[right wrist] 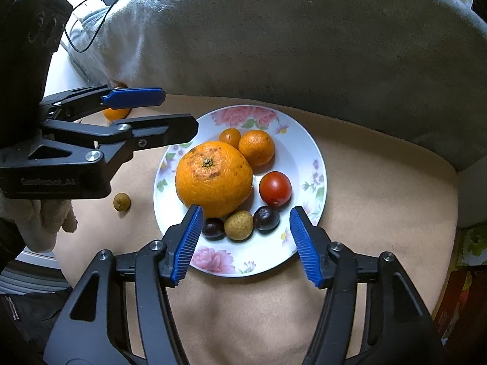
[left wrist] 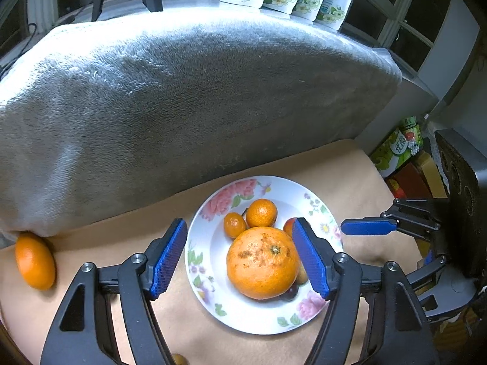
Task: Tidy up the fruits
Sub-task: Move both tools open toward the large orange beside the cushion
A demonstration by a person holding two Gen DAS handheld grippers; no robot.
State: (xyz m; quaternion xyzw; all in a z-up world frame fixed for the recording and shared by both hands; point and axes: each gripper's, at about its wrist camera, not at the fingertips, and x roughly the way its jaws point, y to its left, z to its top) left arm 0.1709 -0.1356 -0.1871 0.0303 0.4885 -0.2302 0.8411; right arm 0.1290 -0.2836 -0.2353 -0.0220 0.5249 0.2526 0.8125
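Fruit piled on floral plate [right wrist: 307, 152] on tan table [right wrist: 380, 213]: big orange [right wrist: 214, 178], rough-skinned with brown scuffs by stem, at centre; mandarin [right wrist: 256, 147] and kumquat [right wrist: 229, 137] at 12 o'clock; red tomato [right wrist: 275, 188] at 3; two dark plums [right wrist: 266, 217] flanking tan longan [right wrist: 239, 224] at 6. Off plate at 9, another longan [right wrist: 122, 201]; at 10, mandarin by grey cushion [left wrist: 35, 261]. Left claw [left wrist: 240, 258] spread around big orange, not gripping. Right claw [right wrist: 245, 246] spread, empty, above plate's near edge.

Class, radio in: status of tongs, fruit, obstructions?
Both tongs open, empty. Big orange on floral plate. Small orange, brown longan still off plate.
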